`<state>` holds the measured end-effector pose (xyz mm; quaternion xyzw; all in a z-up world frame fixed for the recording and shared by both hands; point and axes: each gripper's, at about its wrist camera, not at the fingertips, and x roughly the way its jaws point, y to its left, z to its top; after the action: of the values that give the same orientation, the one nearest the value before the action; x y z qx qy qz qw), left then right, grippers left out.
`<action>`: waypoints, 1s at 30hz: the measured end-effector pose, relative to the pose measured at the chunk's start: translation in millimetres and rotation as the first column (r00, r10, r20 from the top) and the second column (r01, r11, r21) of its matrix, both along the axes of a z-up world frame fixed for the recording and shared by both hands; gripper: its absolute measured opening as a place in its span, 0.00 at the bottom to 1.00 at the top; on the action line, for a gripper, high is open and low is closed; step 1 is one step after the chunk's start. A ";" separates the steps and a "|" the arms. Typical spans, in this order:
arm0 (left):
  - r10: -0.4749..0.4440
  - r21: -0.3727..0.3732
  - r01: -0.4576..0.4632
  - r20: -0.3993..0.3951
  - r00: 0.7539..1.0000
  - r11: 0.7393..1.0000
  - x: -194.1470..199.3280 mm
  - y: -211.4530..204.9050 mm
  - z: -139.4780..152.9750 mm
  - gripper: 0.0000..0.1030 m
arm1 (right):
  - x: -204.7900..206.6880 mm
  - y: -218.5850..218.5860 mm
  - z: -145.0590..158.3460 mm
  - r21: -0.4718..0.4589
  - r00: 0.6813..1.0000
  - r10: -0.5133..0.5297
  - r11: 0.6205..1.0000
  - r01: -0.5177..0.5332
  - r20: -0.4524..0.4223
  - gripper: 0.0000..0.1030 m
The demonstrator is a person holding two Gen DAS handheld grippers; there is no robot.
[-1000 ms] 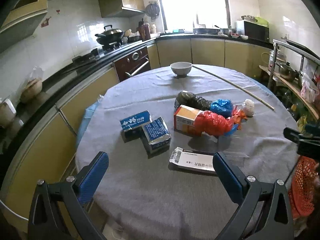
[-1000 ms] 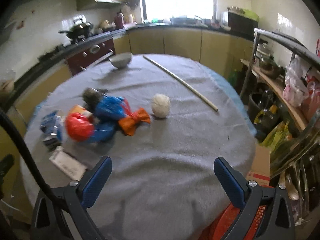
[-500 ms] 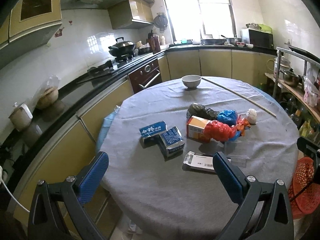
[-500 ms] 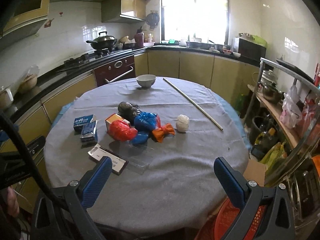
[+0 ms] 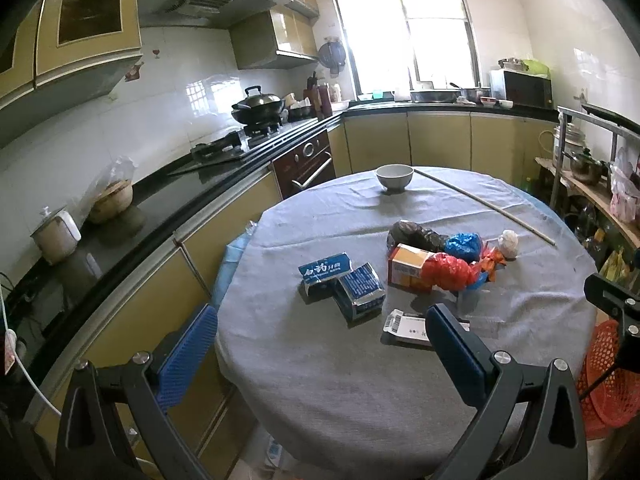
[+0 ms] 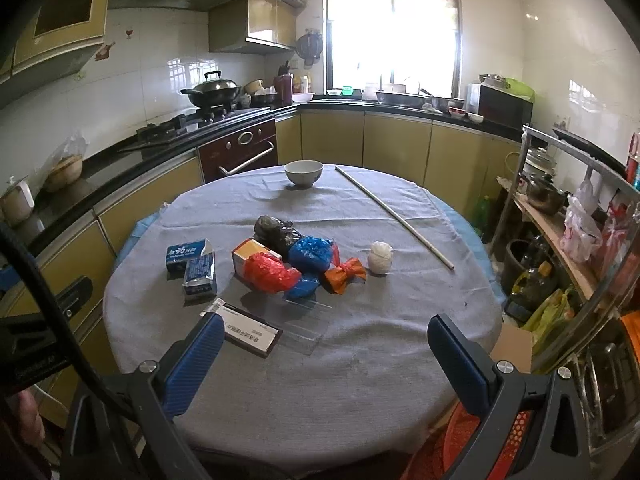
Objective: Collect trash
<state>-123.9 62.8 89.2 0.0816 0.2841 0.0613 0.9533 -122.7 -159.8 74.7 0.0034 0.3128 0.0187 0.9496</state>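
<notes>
Both grippers hang wide open and empty, short of the near edge of the round grey surface [image 6: 360, 380]. The trash lies ahead of them in a loose cluster near the middle. Closest is the flat white card box [image 6: 250, 334], its long axis running crosswise. It sits just ahead of the right gripper [image 6: 336, 360], towards its left finger, and of the left gripper [image 5: 320, 348], by its right finger. Neither arm looks clearly nearer. The red basket [image 5: 608, 380] sits right of the left gripper, below the surface edge.
</notes>
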 end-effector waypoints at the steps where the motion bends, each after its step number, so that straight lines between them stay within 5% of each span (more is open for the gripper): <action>1: 0.000 0.002 0.000 0.002 1.000 1.000 -0.5 -0.5 0.4 1.00 | -0.5 0.3 -0.1 0.000 1.000 -0.001 1.000 0.001 0.000 1.00; 30: -0.010 0.010 0.010 0.002 1.000 1.000 -4.9 -6.5 2.6 1.00 | -1.0 -6.2 -0.3 0.021 0.999 -0.041 0.999 0.041 -0.015 1.00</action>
<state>-128.8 56.2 91.8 0.0877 0.2822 0.0580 0.9536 -123.7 -166.0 74.4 0.0202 0.3194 0.0025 0.9474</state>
